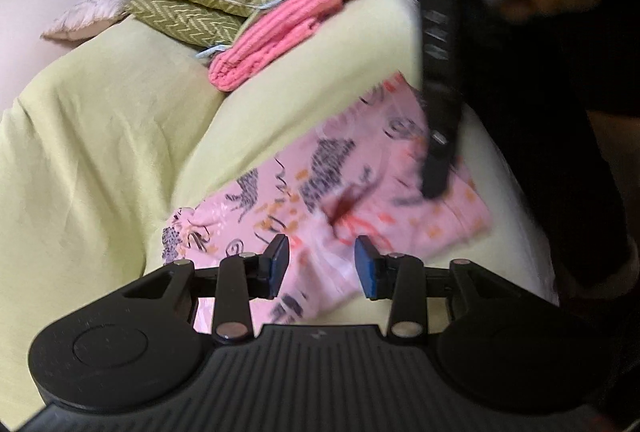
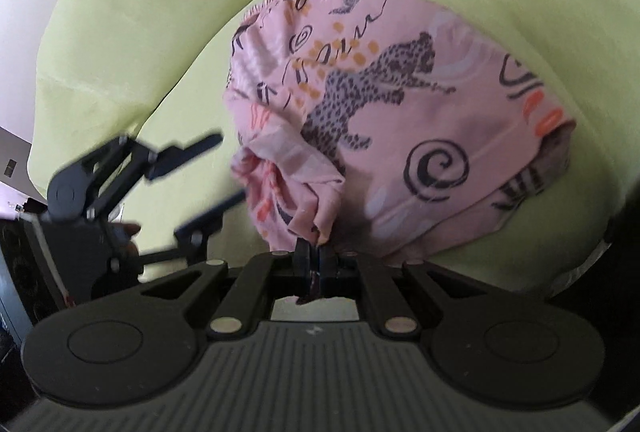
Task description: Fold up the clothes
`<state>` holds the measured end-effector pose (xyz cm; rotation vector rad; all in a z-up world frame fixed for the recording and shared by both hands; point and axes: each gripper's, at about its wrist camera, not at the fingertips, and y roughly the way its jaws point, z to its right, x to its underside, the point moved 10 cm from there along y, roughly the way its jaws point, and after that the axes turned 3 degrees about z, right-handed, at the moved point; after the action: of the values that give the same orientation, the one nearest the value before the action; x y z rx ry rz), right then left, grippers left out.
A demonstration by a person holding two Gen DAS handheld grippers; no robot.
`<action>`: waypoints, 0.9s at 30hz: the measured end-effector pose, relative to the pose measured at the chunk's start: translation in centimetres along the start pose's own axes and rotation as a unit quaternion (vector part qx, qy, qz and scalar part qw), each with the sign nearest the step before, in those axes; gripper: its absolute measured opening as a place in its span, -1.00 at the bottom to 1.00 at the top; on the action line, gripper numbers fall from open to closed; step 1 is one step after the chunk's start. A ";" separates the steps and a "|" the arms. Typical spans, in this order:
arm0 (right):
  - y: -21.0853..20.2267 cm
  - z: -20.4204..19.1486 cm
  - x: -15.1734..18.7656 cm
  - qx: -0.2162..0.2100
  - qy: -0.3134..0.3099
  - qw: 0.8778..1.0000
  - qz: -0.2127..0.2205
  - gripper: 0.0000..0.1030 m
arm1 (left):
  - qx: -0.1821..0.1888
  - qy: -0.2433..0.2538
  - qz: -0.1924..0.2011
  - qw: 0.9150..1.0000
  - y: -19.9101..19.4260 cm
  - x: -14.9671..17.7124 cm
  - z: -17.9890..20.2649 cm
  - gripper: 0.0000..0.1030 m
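Pinching pink printed garment in right gripper, left gripper fingers apart, folded pile only left view

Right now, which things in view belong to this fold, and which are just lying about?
In the job:
- pink leopard-print garment
- right gripper, fingers shut on its edge
- left gripper, open above it

Lying about:
- coral ribbed cloth
- green zigzag cloth
- pale patterned cloth
- lime sheet underneath
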<state>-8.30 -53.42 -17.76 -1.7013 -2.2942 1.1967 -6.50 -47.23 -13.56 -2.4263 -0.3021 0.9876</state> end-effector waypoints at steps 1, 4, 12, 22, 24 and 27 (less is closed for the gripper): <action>0.1 -0.1 0.3 -0.010 0.011 1.000 -0.006 -0.94 | 0.000 -0.005 0.001 1.000 0.3 -0.2 -0.3 -0.13; 0.5 -0.4 0.8 -0.028 0.024 0.999 -0.015 -0.94 | 0.006 -0.009 -0.002 1.000 1.0 -0.3 -0.7 -0.13; 2.0 -0.5 2.2 -0.048 0.040 0.997 -0.049 -0.95 | 0.013 -0.032 -0.017 0.999 1.7 -0.2 -0.9 -0.12; 2.4 0.5 2.1 -0.048 0.021 0.997 -0.051 -0.95 | 0.010 -0.030 -0.053 0.998 3.0 1.0 -0.4 -0.16; 1.5 0.6 1.8 -0.046 0.001 0.997 -0.056 -0.84 | 0.009 -0.018 -0.054 0.998 3.2 0.9 0.0 -0.18; -1.1 0.9 0.9 -0.037 -0.056 0.997 -0.042 -0.39 | 0.002 -0.002 -0.048 0.999 1.9 0.4 0.0 -0.15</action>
<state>-9.95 -53.28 -18.11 -1.5817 -2.4776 1.2363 -6.15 -48.65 -14.77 -2.3830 -0.4146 0.9496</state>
